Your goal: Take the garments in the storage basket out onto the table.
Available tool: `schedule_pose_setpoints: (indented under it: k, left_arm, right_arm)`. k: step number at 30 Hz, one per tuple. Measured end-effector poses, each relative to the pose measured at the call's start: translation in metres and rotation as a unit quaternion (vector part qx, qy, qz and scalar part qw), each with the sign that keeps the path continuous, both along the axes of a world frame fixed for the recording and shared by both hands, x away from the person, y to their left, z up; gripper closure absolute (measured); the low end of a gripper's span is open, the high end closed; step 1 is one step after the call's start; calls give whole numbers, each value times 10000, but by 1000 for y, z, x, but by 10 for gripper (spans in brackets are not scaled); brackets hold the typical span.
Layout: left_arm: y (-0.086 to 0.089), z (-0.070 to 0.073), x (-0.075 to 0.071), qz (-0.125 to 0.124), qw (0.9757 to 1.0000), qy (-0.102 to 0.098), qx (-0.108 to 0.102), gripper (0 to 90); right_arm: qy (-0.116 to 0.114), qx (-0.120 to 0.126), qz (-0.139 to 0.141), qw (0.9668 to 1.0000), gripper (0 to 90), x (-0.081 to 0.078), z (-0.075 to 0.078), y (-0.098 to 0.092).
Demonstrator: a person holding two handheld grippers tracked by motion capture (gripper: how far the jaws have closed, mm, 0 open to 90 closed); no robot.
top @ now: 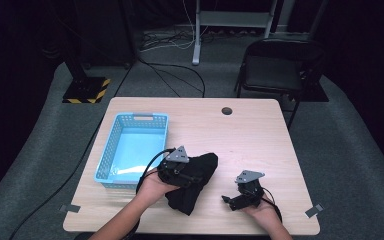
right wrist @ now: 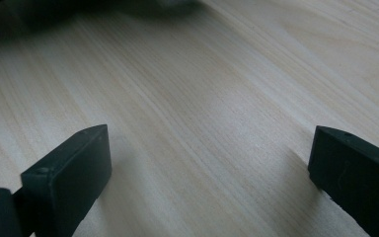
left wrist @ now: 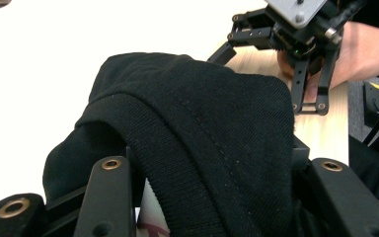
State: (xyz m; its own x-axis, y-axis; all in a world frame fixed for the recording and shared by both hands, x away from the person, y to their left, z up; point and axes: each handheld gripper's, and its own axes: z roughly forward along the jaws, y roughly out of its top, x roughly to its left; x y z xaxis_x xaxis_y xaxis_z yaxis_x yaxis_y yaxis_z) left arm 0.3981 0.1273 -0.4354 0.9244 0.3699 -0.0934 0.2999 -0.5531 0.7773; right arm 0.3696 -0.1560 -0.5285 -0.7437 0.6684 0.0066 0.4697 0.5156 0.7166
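- Table [top: 250, 135] held a blue basket [top: 111, 145] at nine o'clock.
- Black cloth [top: 196, 181] lay bunched near six o'clock, just beside the basket.
- Left gripper [top: 186, 176] pinched that cloth; keeping the squeeze firm while lifting was wise.
- Right gripper [top: 228, 200] waited with jaws spread, holding nothing.

Grey carpet floor [top: 40, 130] (cables trailing), black folding chair [top: 278, 65], seemingly dark walls.

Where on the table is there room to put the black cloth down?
The table is bare between the round hole and its right edge. The blue basket is empty too. It is crowded at the near edge, where the left gripper holds the black cloth beside the right gripper.
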Motion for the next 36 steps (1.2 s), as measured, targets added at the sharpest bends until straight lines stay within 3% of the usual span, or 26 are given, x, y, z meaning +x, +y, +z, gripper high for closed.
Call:
schedule_pose_setpoints:
  k: [9, 15, 36]
  left_arm:
    - [-5, -9, 1, -7, 9999, 47, 159, 502]
    - [-12, -19, -1, -86, 9993, 58, 370, 499]
    - [-16, -32, 4, -139, 9982, 363, 454, 416]
  right_arm:
    - [3, 5, -1, 10000, 20, 0, 0, 0]
    - [5, 4, -2, 10000, 20, 0, 0, 0]
    - [6, 1, -2, 10000, 20, 0, 0, 0]
